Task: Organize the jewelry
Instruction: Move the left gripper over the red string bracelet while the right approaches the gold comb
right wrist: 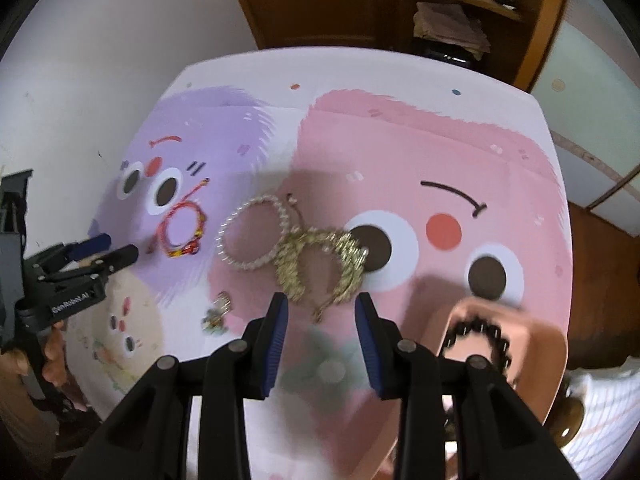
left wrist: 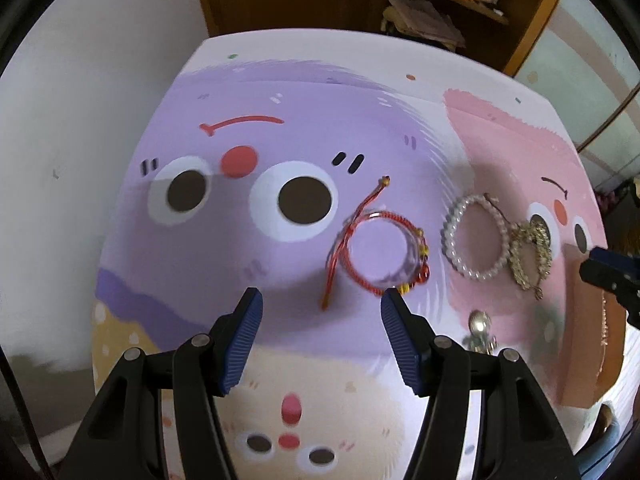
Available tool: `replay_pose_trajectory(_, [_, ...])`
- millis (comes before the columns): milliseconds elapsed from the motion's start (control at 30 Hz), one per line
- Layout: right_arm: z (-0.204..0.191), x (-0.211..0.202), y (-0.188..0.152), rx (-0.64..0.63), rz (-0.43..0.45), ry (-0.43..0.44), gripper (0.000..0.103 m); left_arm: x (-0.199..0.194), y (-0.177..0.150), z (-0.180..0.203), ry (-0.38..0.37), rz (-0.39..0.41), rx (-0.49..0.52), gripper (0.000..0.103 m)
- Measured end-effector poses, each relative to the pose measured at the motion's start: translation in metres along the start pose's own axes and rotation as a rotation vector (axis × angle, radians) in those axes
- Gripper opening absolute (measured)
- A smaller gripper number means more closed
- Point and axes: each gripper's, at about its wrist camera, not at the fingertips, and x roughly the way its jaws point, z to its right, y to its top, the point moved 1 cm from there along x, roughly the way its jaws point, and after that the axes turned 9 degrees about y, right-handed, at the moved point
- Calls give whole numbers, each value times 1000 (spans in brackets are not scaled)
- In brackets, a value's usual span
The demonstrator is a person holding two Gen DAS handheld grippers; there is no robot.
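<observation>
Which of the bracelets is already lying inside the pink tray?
The black beaded bracelet: it alone sits in the pink tray. The red, pearl and gold ones lie on the table.

Left gripper (left wrist: pixel 322 306) and right gripper (right wrist: pixel 322 306), both agape, empty.

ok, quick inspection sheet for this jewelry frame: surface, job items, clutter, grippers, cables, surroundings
Surface: table printed with purple and pink cartoon faces.
Job's things: red cord bracelet on the purple area; pearl bracelet touching the gold bracelet on the pink; small silver piece lying nearer; black bead bracelet inside the pink tray.
Clutter: nothing seen.
Grippers: left gripper open, empty, facing the red cord bracelet; right gripper open, empty, facing the gold bracelet.
Cables: nothing seen.
Surroundings: white wall, wooden shelf with papers behind.
</observation>
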Motion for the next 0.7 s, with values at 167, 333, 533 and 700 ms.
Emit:
replay_pose_trajectory(167, [17, 25, 21, -21, -78, -8, 35, 20, 19, 10, 24, -25, 32, 60])
replay_pose_trajectory(333, [29, 47, 34, -30, -138, 2, 35, 32, 31, 13, 33, -47, 43, 60])
replay_pose_trajectory(533, [28, 62, 39, -66, -168, 3, 35, 44, 37, 13, 42, -74, 55, 60])
replay_pose_trajectory(700, [22, 70, 43, -112, -169, 2, 37, 49, 46, 16, 33, -70, 61, 60])
